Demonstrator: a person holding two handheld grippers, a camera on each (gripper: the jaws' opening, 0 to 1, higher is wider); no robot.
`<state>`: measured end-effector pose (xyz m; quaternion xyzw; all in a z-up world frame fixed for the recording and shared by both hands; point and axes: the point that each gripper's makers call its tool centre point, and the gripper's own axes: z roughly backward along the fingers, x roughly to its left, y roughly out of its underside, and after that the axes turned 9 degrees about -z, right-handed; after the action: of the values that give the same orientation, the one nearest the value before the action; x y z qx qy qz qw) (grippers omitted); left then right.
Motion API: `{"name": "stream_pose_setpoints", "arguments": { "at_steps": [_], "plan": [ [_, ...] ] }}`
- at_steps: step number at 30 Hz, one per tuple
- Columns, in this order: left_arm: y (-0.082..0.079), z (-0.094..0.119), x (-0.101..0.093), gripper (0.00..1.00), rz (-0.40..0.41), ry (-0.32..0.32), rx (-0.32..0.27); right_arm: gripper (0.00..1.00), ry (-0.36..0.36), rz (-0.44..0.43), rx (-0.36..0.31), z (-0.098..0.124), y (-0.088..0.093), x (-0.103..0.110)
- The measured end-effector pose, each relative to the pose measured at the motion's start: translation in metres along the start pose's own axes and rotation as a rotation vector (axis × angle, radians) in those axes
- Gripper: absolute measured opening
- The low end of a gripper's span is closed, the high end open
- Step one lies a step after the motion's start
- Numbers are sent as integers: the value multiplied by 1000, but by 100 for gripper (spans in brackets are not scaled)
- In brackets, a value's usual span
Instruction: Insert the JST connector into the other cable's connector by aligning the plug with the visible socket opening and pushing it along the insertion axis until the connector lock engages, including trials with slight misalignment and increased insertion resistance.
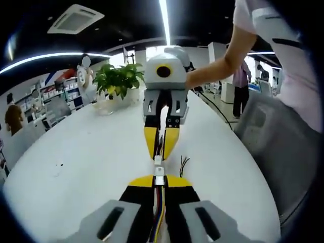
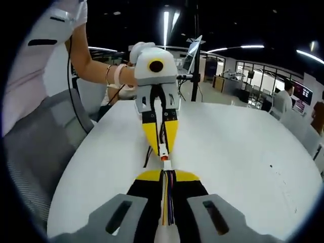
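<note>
A round white table (image 1: pixel 76 167) is carrying the work; its top is smooth and matte, with a few dark specks near the far side. A potted plant (image 1: pixel 119 81) is sitting at the table's far edge in the left gripper view. A grey mesh chair (image 2: pixel 35 152) is standing against the near rim beside the person (image 2: pixel 45 50). Strip lights and a ceiling vent (image 1: pixel 76 19) are showing overhead in an open office.

The left gripper (image 1: pixel 159 178) is pinching a white plug (image 1: pixel 159 171) with multicoloured wires between yellow-tipped black jaws. The right gripper (image 2: pixel 165 172) is pinching its own ribbon cable (image 2: pixel 167 200) the same way. The two grippers are facing nose to nose above the table, connectors meeting; the orange-tipped socket (image 2: pixel 164 151) is touching the opposite plug. Whether the lock has engaged cannot be told. Loose wire ends (image 1: pixel 184 163) are lying just beside. Wide bare tabletop is lying on both sides.
</note>
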<state>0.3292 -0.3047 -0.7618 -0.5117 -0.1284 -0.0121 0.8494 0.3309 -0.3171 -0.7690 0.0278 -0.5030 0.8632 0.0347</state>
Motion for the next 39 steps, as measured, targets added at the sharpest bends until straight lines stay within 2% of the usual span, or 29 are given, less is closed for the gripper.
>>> {"name": "stream_pose_setpoints", "arguments": {
  "at_steps": [25, 39],
  "plan": [
    [1, -8, -2, 0, -1, 19, 10, 3, -15, 8, 18, -1, 5, 6],
    [-5, -8, -2, 0, 17, 27, -22, 3, -26, 35, -8, 2, 0, 7]
  ]
}}
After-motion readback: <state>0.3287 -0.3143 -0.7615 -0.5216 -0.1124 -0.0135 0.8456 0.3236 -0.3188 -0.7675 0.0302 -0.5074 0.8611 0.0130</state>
